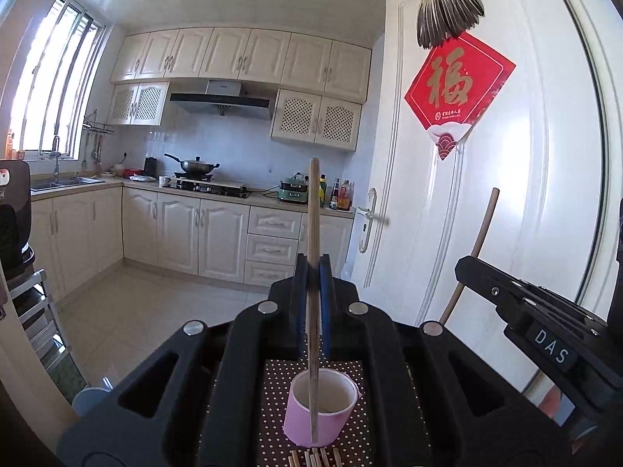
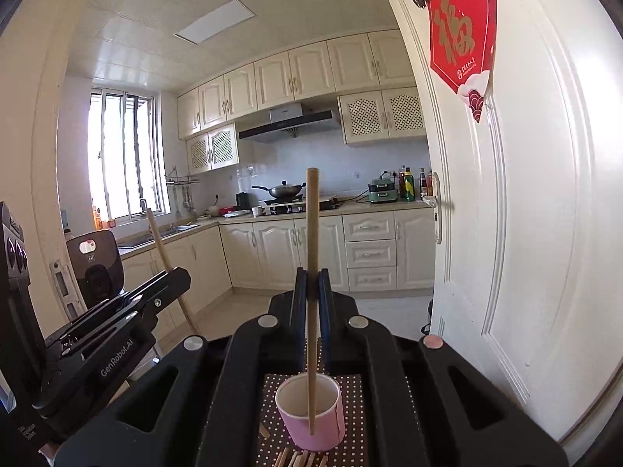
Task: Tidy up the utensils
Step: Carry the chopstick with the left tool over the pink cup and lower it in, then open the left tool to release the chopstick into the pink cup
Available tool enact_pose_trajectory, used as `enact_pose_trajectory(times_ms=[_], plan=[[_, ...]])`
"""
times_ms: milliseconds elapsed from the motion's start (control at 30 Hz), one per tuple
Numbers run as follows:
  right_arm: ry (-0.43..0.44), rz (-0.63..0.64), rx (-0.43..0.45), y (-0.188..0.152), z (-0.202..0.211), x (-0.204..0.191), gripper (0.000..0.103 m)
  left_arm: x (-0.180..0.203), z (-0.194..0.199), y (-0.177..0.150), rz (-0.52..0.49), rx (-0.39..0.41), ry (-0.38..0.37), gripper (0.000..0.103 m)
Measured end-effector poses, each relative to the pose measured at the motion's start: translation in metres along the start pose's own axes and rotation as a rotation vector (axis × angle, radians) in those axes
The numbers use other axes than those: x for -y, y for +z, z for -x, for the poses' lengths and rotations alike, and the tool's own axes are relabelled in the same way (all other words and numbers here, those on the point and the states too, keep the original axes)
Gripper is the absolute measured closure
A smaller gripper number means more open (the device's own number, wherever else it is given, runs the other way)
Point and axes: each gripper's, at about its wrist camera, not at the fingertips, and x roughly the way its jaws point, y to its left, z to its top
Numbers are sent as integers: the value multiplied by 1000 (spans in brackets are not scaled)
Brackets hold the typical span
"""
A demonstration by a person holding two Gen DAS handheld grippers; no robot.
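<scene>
Risk first: each chopstick pinched near mid-length, so a slight tilt could send a tip against the pink cup rim and tip it over onto the dotted mat. Left gripper clamped on an upright left chopstick, its lower end above the cup mouth. Right gripper likewise closed on the right chopstick. Both held nearly level, side by side above the cup. More loose chopsticks lying just in front of the cup

Pink cup, white inside; brown mat, white dots; tan wooden chopstick; black gripper.
</scene>
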Motion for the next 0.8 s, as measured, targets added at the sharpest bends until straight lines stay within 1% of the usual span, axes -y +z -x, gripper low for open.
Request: enact_pose_trajectory(times_ms=[167,333,400,533,700,800], plan=[[2,-4,6,4,-10,2,98,0,-11,4,15,-3,-10,97],[5,-7,12,9,-19,4,98,3,-21,8,6,7,-9,97],[5,-6,12,11,-22,5,98,4,-25,11,14,1,-24,97],[11,-9,15,12,-28,7,98,6,-29,15,2,28,-14,97],[8,-25,7,5,-38,11,98,10,-45,14,-4,14,-9,97],[14,-43,-25,-3,-50,14,98,10,-54,8,-8,-8,-10,97]])
